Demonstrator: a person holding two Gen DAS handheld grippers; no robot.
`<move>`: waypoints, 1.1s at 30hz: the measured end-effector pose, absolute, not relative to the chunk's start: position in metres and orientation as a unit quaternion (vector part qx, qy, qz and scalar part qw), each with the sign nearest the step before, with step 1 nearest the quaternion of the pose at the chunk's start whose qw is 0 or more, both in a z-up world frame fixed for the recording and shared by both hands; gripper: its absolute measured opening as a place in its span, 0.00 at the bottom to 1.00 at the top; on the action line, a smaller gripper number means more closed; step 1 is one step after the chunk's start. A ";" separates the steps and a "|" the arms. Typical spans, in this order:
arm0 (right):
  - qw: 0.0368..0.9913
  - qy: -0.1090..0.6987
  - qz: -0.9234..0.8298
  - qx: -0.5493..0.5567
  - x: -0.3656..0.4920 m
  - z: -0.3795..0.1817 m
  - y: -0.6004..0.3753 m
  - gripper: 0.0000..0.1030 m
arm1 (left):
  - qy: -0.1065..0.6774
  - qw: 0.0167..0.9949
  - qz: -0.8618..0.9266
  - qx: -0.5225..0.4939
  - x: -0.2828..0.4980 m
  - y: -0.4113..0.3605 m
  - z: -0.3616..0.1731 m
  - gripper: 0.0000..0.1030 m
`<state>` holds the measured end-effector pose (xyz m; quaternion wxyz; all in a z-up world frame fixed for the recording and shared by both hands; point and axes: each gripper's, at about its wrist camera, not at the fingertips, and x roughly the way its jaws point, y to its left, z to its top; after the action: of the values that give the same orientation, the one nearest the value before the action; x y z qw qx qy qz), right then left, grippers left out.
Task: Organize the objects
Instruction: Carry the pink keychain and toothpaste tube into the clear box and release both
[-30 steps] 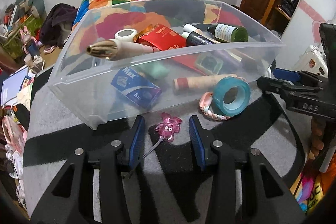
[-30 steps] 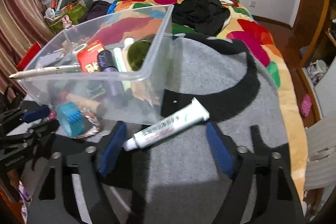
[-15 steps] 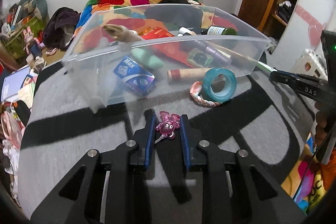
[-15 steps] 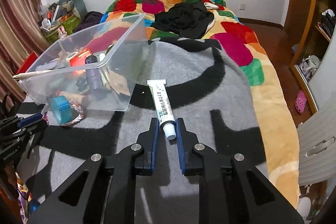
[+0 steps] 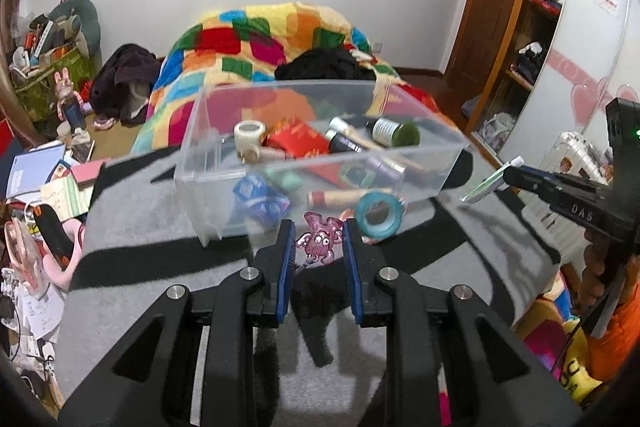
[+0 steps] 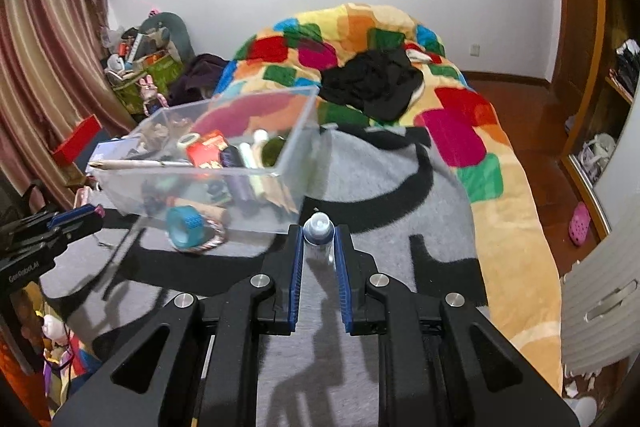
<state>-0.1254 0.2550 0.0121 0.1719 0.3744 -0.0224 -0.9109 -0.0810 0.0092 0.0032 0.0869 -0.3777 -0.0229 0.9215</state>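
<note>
Pink and glittery, the charm [image 5: 320,241] is sitting pinched between the blue pads [image 5: 286,263] of my left gripper [image 5: 318,259], its jaws narrowed onto it, and it is hanging clear of the grey-and-black blanket [image 5: 168,267] with its thin cord trailing down from it. I am holding it just in front of the near wall of the clear bin [image 5: 320,147]. My right gripper [image 6: 319,263] is clamping a white tube [image 6: 318,239], jaws nearly closed on its body, cap end pointing forward toward the bin's [image 6: 224,155] near corner; in the left view the tube [image 5: 490,179] is showing beside the bin's right end, raised off the blanket. Inside the bin, a red box [image 5: 298,139], a green bottle [image 5: 394,133], a pale tape roll [image 5: 250,133], a blue packet [image 5: 260,197] and a few dark tubes are lying jumbled, and a long pen [image 6: 136,165] is resting across the rim. Just outside the near wall, a teal tape roll [image 5: 378,217] is standing on edge on the blanket, touching a pink-and-white braided ring [image 6: 214,241]. Behind the bin, a patchwork quilt [image 6: 360,39] is covering the bed, with black clothing [image 6: 372,83] heaped on it.
</note>
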 end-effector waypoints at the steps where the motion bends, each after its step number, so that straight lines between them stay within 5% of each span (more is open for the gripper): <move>1: 0.174 -0.022 -0.912 0.370 -0.125 0.016 0.254 0.14 | -0.023 0.086 0.924 -0.373 -0.080 0.009 0.007 0.22; 17: 0.217 -0.020 -0.930 0.296 -0.124 0.067 0.227 0.14 | -0.025 0.074 0.928 -0.364 -0.112 -0.002 0.024 0.22; 33: 0.218 0.009 -0.923 0.315 -0.174 0.051 0.176 0.14 | -0.041 0.047 0.917 -0.394 -0.174 -0.028 0.019 0.22</move>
<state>-0.1737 0.1756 0.0510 0.2182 0.3154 0.0092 -0.9235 -0.1745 -0.0280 0.0190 0.0470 -0.3945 -0.0413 0.9168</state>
